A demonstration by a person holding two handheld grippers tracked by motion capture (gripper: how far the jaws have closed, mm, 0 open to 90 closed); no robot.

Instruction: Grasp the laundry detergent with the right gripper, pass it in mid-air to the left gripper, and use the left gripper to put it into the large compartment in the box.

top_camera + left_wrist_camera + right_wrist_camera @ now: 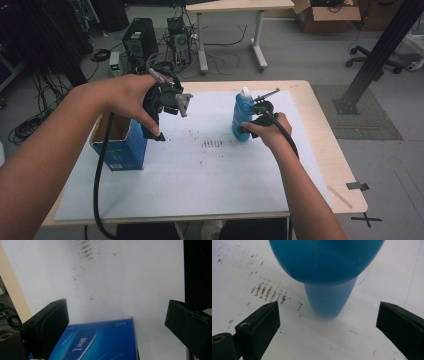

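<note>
Landmark: the blue bottle [242, 119], which stands upright on the white sheet [200, 185] covering the table [345, 195], right of the sheet's middle, its white cap [245, 92] uppermost.

Nearest the camera in the high view, two forearms enter from the bottom edge. The right hand [270, 131] is just right of the bottle and carries the right gripper [250, 122], whose body lies against the bottle's side. In the right gripper view the two black jaws stand wide apart, with the bottle's blue body [327, 267] above and between them; neither pad presses on it, so nothing is gripped.

Left of the bottle, a patch of small dark marks [212, 143] speckles the sheet. Farther left, well apart from the bottle, the left hand [127, 97] carries the left gripper [159, 131] above an open blue box [120, 150] at the sheet's left edge. In the left gripper view its jaws are spread wide and empty, with the box's printed face [100, 342] below them.

Beyond the bottle, past the table's far edge, computer towers [140, 42] and cables sit on the floor.
</note>
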